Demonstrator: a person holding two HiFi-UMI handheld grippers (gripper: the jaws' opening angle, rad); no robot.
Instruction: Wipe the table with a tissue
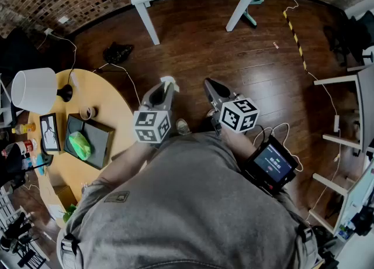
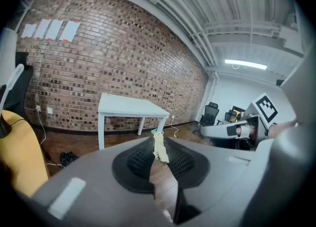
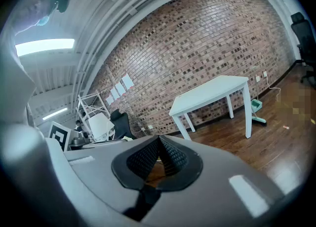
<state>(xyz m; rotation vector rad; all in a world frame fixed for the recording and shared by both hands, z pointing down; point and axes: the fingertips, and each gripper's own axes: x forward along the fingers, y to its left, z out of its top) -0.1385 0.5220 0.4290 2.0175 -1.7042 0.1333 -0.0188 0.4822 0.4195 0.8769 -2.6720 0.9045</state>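
The left gripper (image 2: 157, 141) has its fingers (image 2: 139, 161) shut on a small white tissue (image 2: 159, 150) that sticks out at their tips. The right gripper (image 3: 159, 142) has its fingers (image 3: 142, 159) pressed together with nothing between them. The yellow tabletop (image 1: 114, 110) is off to the left of both.

Left tongs (image 1: 166, 85) held out in front of the body, pinched on a tissue (image 2: 159, 148), right tongs (image 1: 210, 83) alongside, jaws closed, empty

A white lamp (image 1: 34, 89) was seen near a framed picture (image 1: 50, 132); a green bundle (image 1: 80, 145) was laid on a black tray (image 1: 103, 135).
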